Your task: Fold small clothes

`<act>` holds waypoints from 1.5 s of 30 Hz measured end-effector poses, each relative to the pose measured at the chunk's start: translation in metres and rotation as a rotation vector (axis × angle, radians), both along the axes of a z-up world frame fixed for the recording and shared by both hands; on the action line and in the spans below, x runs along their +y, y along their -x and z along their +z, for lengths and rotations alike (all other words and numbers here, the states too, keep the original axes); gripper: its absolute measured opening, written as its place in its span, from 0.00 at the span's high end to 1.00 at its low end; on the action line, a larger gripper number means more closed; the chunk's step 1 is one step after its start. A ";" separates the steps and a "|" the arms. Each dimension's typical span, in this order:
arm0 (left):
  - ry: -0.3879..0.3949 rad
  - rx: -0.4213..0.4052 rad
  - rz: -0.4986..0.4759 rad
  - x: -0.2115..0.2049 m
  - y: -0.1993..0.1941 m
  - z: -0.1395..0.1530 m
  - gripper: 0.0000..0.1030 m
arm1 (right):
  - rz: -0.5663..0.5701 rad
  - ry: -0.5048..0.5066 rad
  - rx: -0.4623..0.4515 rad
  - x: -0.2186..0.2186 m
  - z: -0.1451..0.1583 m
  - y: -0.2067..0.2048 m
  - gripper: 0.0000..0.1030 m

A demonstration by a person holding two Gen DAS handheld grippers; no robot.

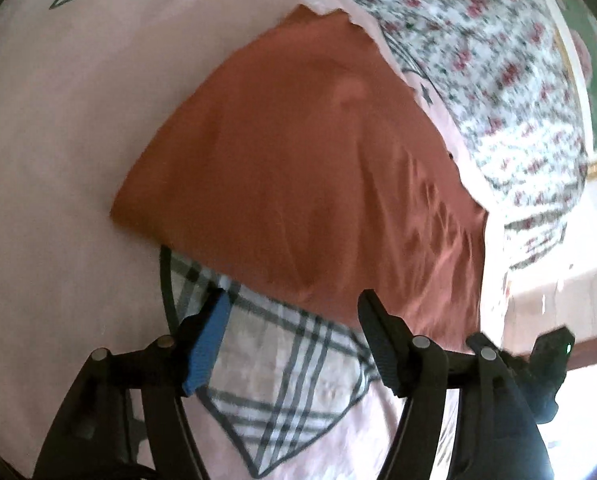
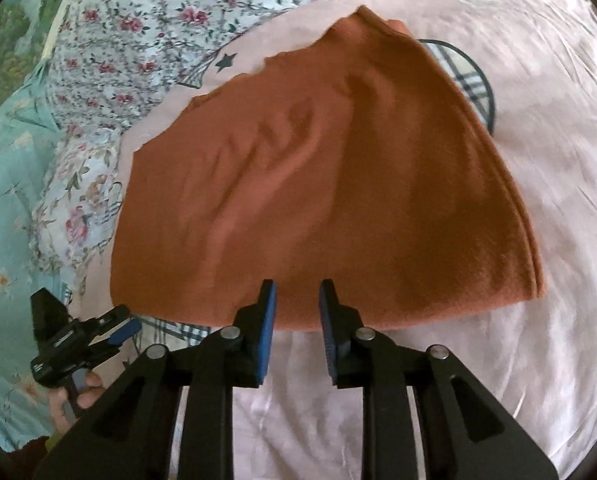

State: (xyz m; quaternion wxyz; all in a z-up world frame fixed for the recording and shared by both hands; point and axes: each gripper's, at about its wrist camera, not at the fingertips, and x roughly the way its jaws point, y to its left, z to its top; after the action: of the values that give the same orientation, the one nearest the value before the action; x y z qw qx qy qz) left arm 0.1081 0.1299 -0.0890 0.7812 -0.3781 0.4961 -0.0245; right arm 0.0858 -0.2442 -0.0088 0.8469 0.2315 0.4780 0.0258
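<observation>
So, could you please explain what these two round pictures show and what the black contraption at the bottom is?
Each picture comes from a fisheye camera on a hand-held tool, looking along its two fingers. A person holds one tool per hand; no robot is there. The left tongs and the right tongs are both open and hold nothing. Before them an orange-brown cloth lies flat on a pink bedsheet, beside a floral quilt. In the right view you can also see the other tool in the person's left hand.

Two close downward views, shared cloth [image 1: 298,168]
</observation>
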 end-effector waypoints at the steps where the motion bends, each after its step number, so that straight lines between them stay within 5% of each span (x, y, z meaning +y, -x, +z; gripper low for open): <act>1: 0.005 -0.004 0.019 0.002 -0.002 -0.002 0.35 | 0.009 0.003 0.000 0.000 0.002 -0.002 0.77; 10: 0.024 -0.052 0.235 0.038 -0.032 -0.009 0.41 | 0.043 -0.009 -0.005 -0.013 0.011 -0.015 0.77; 12: -0.021 -0.060 0.242 0.039 -0.039 -0.006 0.50 | 0.039 -0.016 -0.007 -0.014 0.011 -0.015 0.77; 14: -0.050 -0.066 0.235 0.038 -0.045 -0.002 0.76 | 0.043 -0.019 -0.007 -0.019 0.010 -0.019 0.77; 17: -0.102 -0.102 0.206 0.029 -0.050 0.017 0.88 | 0.042 -0.032 -0.009 -0.031 0.009 -0.027 0.77; 25: -0.198 -0.252 -0.041 -0.071 -0.072 0.085 0.90 | 0.032 -0.085 -0.021 -0.056 0.013 -0.054 0.77; 29: -0.284 -0.252 -0.228 -0.145 -0.087 0.079 0.90 | 0.068 -0.193 -0.036 -0.058 0.018 -0.080 0.73; 31: -0.300 -0.223 -0.281 -0.170 -0.093 0.063 0.90 | 0.093 -0.234 -0.011 -0.052 0.015 -0.095 0.58; 42: -0.361 -0.215 -0.324 -0.188 -0.089 0.053 0.90 | 0.238 -0.271 0.051 0.028 -0.010 -0.195 0.48; 44: -0.394 -0.232 -0.352 -0.194 -0.085 0.057 0.90 | 0.246 -0.198 0.051 0.039 -0.008 -0.204 0.68; 45: -0.408 -0.250 -0.367 -0.197 -0.080 0.063 0.90 | 0.251 -0.169 0.060 0.042 -0.005 -0.207 0.86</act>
State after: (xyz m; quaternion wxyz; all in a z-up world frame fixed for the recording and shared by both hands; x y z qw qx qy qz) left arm 0.1883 -0.0668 -0.0264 0.8786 -0.1114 0.4508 -0.1116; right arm 0.2928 -0.2019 -0.0138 0.7998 0.2410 0.5246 0.1646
